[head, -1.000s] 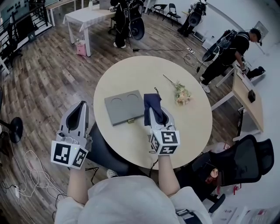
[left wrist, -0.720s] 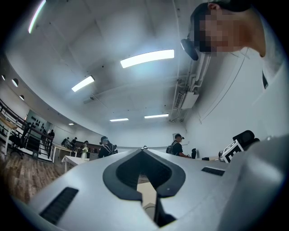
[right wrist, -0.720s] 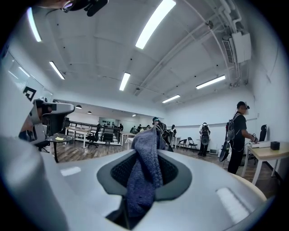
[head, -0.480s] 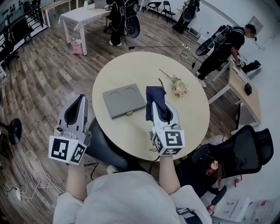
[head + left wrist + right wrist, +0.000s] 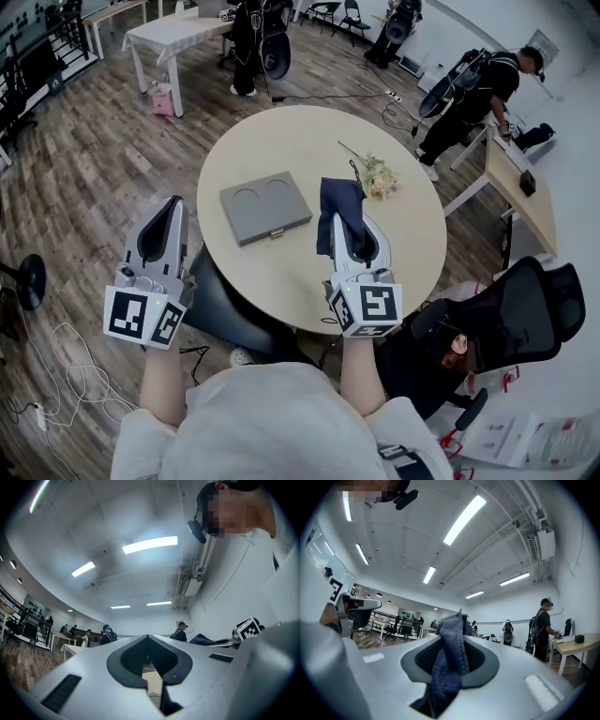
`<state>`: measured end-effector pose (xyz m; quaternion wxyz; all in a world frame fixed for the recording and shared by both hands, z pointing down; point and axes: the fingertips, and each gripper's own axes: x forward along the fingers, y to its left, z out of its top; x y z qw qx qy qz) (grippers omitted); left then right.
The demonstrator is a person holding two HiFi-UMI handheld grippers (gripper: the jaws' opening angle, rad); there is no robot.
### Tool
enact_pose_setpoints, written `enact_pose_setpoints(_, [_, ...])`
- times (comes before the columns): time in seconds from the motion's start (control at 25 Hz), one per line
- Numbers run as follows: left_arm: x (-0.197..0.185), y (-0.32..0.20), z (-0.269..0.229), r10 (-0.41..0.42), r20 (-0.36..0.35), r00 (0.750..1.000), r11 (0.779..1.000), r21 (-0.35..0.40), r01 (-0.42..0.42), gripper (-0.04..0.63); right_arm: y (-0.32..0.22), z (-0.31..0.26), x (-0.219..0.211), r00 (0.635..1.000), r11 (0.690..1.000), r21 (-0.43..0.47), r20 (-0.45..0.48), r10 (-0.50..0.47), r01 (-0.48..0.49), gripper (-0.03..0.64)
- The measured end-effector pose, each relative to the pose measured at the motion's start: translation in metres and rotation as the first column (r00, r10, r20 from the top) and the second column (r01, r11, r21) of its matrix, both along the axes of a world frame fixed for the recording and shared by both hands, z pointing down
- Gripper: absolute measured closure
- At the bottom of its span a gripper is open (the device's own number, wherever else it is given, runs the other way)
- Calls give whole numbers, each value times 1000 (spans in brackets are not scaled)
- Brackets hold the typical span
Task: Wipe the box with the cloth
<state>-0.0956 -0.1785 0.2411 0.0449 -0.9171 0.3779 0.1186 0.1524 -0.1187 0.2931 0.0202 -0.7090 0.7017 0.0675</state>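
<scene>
A flat grey box (image 5: pixel 265 208) with two round hollows in its lid lies left of centre on the round beige table (image 5: pixel 281 281). My right gripper (image 5: pixel 347 230) is held above the table just right of the box, shut on a dark blue cloth (image 5: pixel 337 202) that stands up out of its jaws. In the right gripper view the cloth (image 5: pixel 450 663) fills the gap of the right gripper (image 5: pixel 454 620), which points up toward the ceiling. My left gripper (image 5: pixel 169 214) hangs off the table's left edge, shut and holding nothing, and the left gripper (image 5: pixel 147 637) is also tilted upward.
A sprig of pale flowers (image 5: pixel 378 178) lies on the table beyond the cloth. A black office chair (image 5: pixel 525 319) stands close on the right, with a wooden desk (image 5: pixel 520 183) behind it. People stand at the far side of the room near a white table (image 5: pixel 178 33).
My right gripper has drifted a little right and away from the box's edge, carrying the cloth. The left gripper has hardly moved.
</scene>
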Motion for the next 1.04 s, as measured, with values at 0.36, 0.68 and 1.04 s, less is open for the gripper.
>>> enact_pose_setpoints(0.36, [-5, 9, 4, 7, -2, 1000, 1000, -2, -7, 589, 13, -1, -10, 1000, 1000, 15, -5, 7, -7, 526])
enact_pose_setpoints(0.68, [-7, 14, 5, -4, -8, 1000, 1000, -9, 4, 589, 18, -3, -12, 1000, 1000, 27, -4, 0, 0, 526])
enact_pose_setpoints(1.04, [-11, 15, 6, -10, -10, 1000, 1000, -18, 10, 589, 18, -6, -16, 1000, 999, 33, 1, -4, 4, 526])
